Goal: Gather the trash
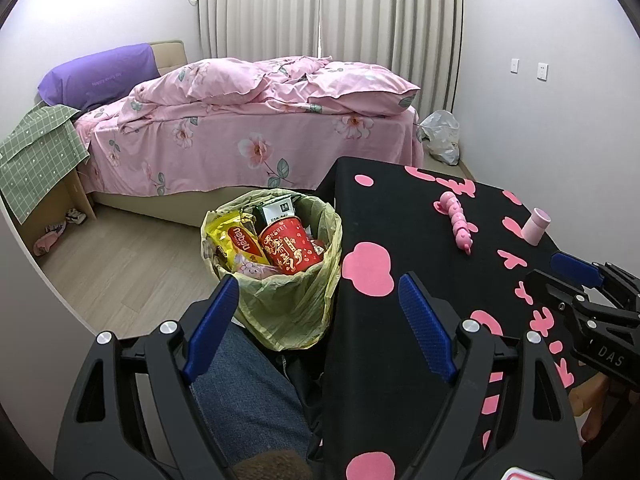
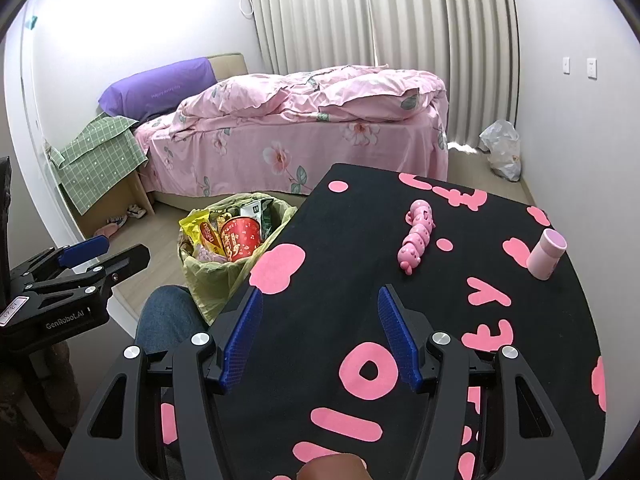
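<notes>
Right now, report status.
Left hand-held gripper open, empty; right hand-held gripper the same. Bin full beside table. Nothing in the way.

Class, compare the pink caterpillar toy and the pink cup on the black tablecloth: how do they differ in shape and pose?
The caterpillar toy is long and made of rounded segments; the cup is one smooth cylinder. The caterpillar toy lies flat along the tablecloth; the cup stands, its top showing. The caterpillar toy sits nearer the table's middle, the cup near its right edge. Both are pink and untouched.

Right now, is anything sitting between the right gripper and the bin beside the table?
Nothing stands between them. The right gripper is open over the table; the bin, already full, sits below the table's left edge.
</notes>
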A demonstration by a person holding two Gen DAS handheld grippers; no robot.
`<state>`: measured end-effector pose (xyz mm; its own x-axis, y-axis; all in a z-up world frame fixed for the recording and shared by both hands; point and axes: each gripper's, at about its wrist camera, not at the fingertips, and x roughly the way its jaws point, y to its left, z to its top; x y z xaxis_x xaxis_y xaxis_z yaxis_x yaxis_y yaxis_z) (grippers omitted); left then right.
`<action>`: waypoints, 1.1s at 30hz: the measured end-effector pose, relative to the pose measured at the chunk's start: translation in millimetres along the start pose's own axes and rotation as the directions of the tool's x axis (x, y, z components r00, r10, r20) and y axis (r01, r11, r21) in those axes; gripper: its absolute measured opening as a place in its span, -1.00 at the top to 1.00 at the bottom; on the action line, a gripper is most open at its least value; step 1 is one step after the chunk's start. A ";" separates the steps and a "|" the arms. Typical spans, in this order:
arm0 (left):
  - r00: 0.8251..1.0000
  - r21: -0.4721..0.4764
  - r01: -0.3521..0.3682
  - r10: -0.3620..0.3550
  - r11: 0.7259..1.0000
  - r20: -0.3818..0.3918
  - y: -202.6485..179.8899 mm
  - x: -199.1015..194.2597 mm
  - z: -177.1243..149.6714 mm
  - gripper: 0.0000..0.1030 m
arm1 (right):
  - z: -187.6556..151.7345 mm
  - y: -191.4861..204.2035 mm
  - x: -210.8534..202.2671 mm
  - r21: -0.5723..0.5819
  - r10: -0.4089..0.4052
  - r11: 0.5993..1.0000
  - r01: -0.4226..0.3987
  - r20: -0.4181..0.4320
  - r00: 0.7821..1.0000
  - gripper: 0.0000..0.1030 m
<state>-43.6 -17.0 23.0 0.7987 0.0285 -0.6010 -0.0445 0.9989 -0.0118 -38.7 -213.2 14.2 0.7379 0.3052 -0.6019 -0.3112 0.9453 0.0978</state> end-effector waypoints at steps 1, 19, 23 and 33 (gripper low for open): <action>1.000 -0.001 0.001 -0.001 1.000 0.000 0.4 -0.8 -1.4 -0.52 | -0.2 0.8 -0.3 -0.001 -0.001 1.000 0.001 0.001 1.000 -0.10; 1.000 -0.004 0.001 -0.001 1.000 0.001 0.6 0.2 -0.2 -0.52 | -0.3 0.2 -2.1 0.002 -0.002 1.000 0.001 0.008 1.000 -0.10; 1.000 -0.004 0.005 -0.005 1.000 0.000 1.9 -0.2 -1.0 -0.52 | -0.4 0.9 -2.4 0.002 -0.003 1.000 0.003 0.010 1.000 -0.10; 1.000 -0.006 0.004 -0.004 1.000 0.008 1.0 -0.9 -0.5 -0.52 | 1.9 1.8 -3.4 -0.008 -0.007 1.000 0.007 0.012 1.000 -0.10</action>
<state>-44.7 -16.0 23.1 0.8037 0.0250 -0.5946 -0.0452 0.9988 -0.0190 -40.6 -212.3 17.9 0.7471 0.2999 -0.5933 -0.3109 0.9465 0.0868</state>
